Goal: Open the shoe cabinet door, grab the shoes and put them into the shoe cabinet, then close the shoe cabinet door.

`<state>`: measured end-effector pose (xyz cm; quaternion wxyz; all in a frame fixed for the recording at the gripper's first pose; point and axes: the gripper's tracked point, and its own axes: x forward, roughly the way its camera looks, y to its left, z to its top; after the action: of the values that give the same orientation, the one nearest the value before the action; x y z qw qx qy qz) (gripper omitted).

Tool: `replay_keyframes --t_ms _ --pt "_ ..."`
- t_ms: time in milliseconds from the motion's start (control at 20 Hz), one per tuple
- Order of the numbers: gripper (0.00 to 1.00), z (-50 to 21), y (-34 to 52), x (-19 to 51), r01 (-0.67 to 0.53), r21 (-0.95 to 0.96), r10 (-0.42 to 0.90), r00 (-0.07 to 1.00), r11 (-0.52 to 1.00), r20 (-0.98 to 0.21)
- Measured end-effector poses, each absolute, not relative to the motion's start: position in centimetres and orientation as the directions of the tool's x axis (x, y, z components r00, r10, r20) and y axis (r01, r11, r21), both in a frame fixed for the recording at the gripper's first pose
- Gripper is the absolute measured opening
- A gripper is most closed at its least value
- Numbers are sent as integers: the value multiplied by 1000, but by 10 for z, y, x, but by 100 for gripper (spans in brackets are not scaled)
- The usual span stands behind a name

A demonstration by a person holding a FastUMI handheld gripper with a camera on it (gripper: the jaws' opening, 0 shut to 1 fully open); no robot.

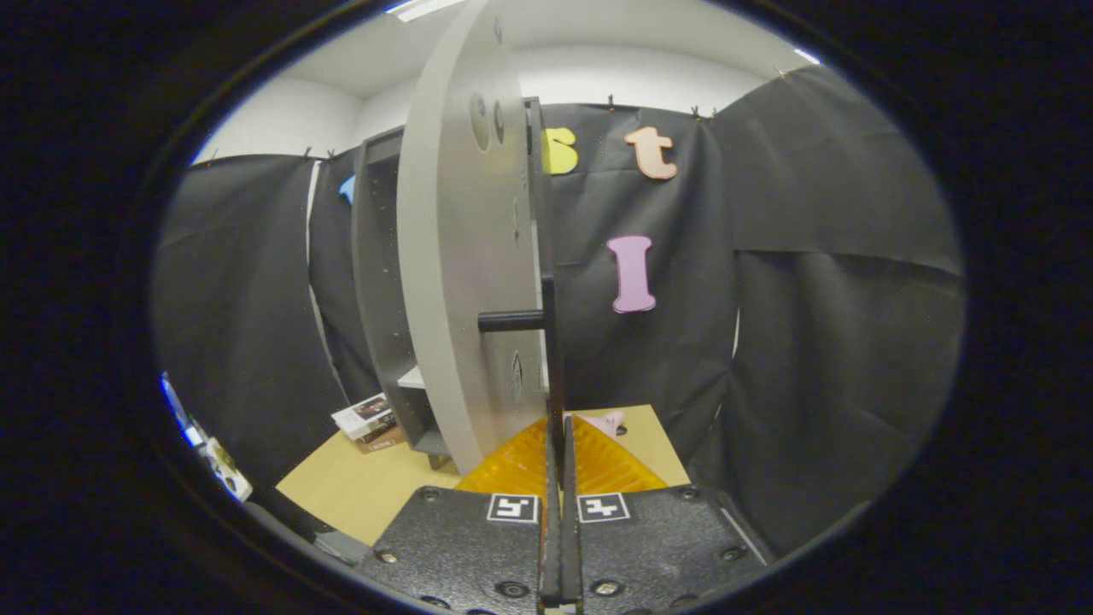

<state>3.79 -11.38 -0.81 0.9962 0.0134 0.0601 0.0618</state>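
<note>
Door [465, 282] of the shoe cabinet [380, 282] stands swung out, edge-on just ahead of the gripper [559, 461]. It looks like a stiff, fairly heavy grey board, best moved by its dark bar handle [512, 321], which juts from the face near the free edge. The gripper's fingers are pressed together, and a thin dark upright strip seems pinched between them; whether that is the handle's bar cannot be told. Shelves show inside the cabinet.

Even overhead light, fisheye-warped edges.
</note>
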Motion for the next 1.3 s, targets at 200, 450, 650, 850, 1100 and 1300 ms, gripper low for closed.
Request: replay_keyframes --t_ms 200,450,650,850,1100,1300 --pt "4 -13 -115 38 -158 63 165 979 985 -117" --pt "23 -14 -129 30 -144 95 155 980 985 -121" --pt "79 -13 -142 7 -82 82 90 992 993 -88" --pt "100 -1 -145 -22 -9 54 9 1000 999 -13" --pt "99 -6 -109 -50 23 29 -24 999 999 29" --pt "99 -48 -61 -50 -12 33 13 999 999 -35"
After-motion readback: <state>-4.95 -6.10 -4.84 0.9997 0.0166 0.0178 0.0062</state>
